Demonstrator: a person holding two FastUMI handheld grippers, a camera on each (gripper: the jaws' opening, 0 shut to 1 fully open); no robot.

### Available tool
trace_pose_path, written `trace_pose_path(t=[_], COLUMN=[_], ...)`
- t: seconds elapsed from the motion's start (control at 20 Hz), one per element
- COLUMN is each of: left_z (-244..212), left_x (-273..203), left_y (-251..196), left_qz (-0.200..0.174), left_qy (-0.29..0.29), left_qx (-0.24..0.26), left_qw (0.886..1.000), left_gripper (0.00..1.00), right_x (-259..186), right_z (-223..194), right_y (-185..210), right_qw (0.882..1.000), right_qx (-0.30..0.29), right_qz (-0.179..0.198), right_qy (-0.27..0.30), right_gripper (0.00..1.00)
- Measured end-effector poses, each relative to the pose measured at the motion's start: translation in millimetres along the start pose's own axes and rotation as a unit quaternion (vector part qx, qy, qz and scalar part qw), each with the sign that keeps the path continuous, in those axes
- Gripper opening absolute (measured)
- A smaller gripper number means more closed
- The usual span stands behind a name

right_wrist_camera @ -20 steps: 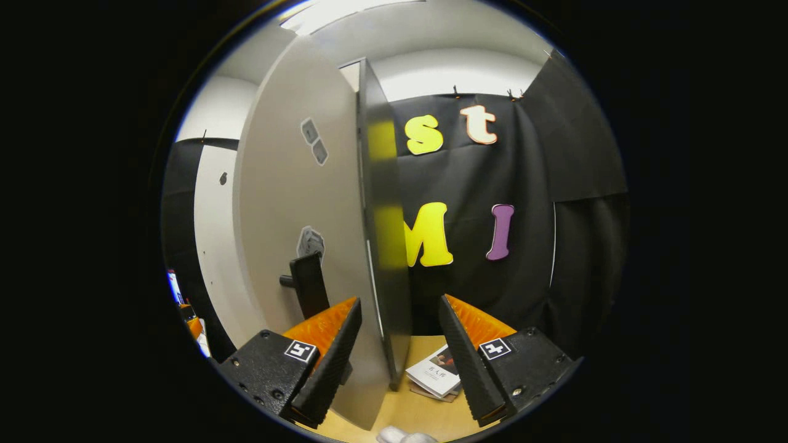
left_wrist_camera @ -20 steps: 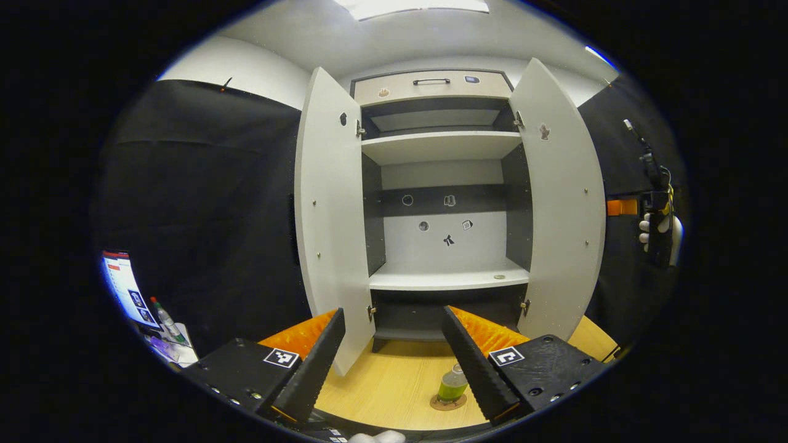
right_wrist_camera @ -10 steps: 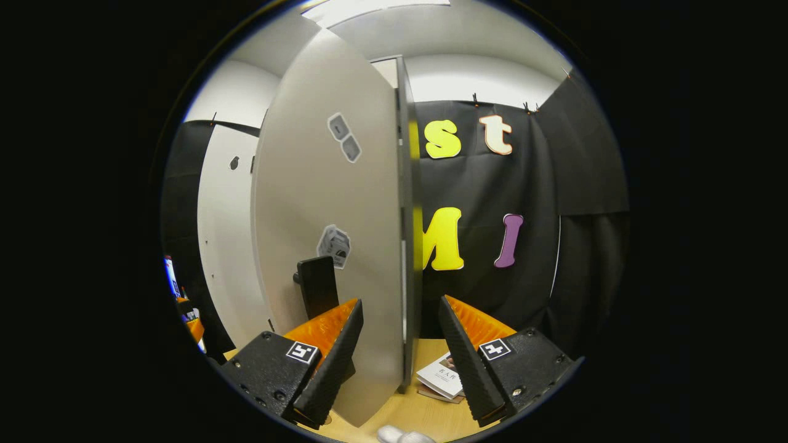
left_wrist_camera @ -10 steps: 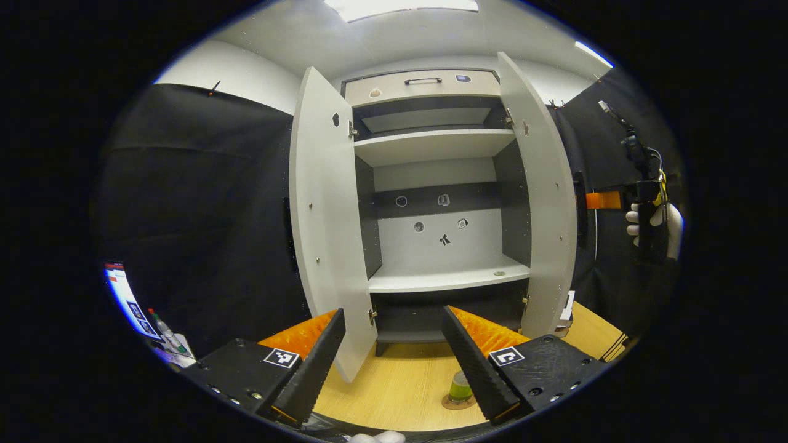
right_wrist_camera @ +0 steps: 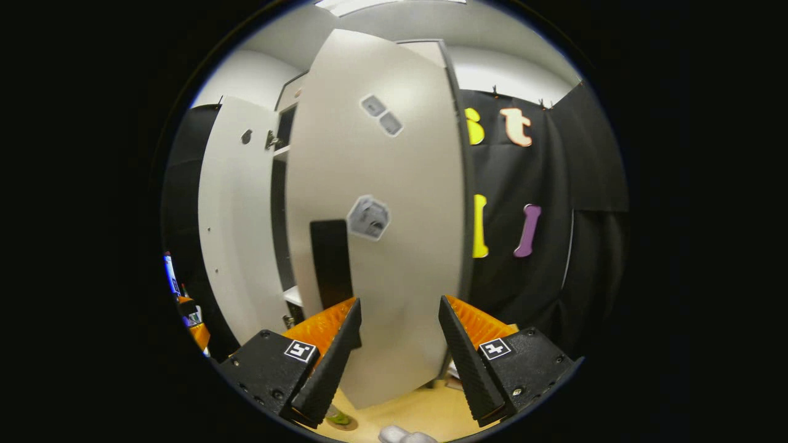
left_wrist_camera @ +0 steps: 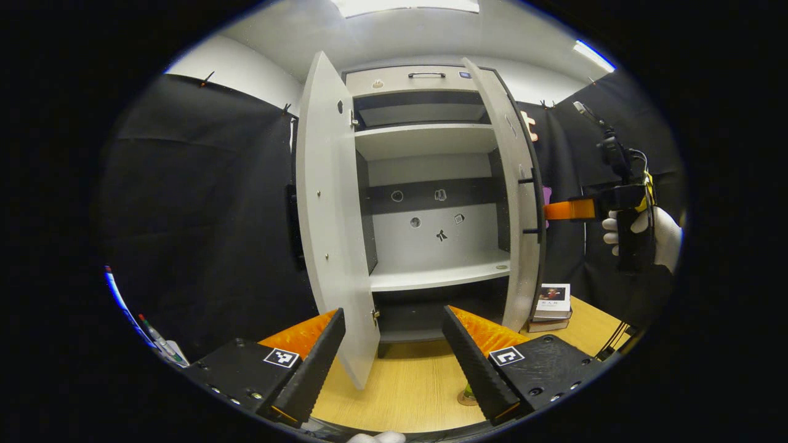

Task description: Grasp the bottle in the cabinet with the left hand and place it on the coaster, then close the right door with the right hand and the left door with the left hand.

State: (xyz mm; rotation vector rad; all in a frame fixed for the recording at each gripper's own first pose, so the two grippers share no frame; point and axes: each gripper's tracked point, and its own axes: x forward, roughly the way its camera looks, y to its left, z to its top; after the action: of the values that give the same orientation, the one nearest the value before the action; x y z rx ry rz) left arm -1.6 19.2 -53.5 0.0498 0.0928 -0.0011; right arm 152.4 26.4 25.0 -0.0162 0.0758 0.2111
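Although the bottle (left_wrist_camera: 469,390) is mostly hidden behind the left gripper's (left_wrist_camera: 391,363) own finger, a sliver of green shows it standing on the coaster (left_wrist_camera: 463,399) on the wooden table (left_wrist_camera: 394,394), in front of the cabinet (left_wrist_camera: 431,203). That gripper hangs back, jaws spread and empty. The right door (right_wrist_camera: 381,203) stands about half closed, with the right gripper (right_wrist_camera: 399,360) close against its outer face, jaws apart and grasping nothing; from the left gripper view, its orange finger reaches the door's edge. The left door (left_wrist_camera: 332,227) is wide open.

My worry is the push itself: open fingers pressing a flat panel could slide off toward the free edge, or the door could swing fast and rebound from the frame. Swinging the left door next may bring it near the bottle, so a wide sweep could topple it. Whether the fingers truly touch the panel I cannot tell. Books (left_wrist_camera: 552,300) lie beside the cabinet.
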Motion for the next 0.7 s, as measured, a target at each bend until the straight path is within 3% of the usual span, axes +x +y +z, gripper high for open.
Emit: trace_pose_path(t=[0.2, 0.5, 0.7], left_z=[-1, -2, 3], left_x=[5, 14, 27], left_y=[14, 43, 86], left_qz=[-0.010, -0.016, -0.005], left_qy=[-0.004, -0.005, -0.013], left_qx=[-0.006, -0.016, -0.019], left_qw=[1.000, 1.000, 1.000], left_gripper=[0.96, 0.96, 0.96], right_x=[-7, -25, -45], right_z=[-6, -4, -7], right_y=[26, 42, 49], right_qw=[1.000, 1.000, 0.999], right_qx=[-0.010, -0.027, -0.034], right_qz=[0.015, 0.002, -0.012], right_qy=[0.009, 0.003, 0.005], right_gripper=[0.79, 0.79, 0.79])
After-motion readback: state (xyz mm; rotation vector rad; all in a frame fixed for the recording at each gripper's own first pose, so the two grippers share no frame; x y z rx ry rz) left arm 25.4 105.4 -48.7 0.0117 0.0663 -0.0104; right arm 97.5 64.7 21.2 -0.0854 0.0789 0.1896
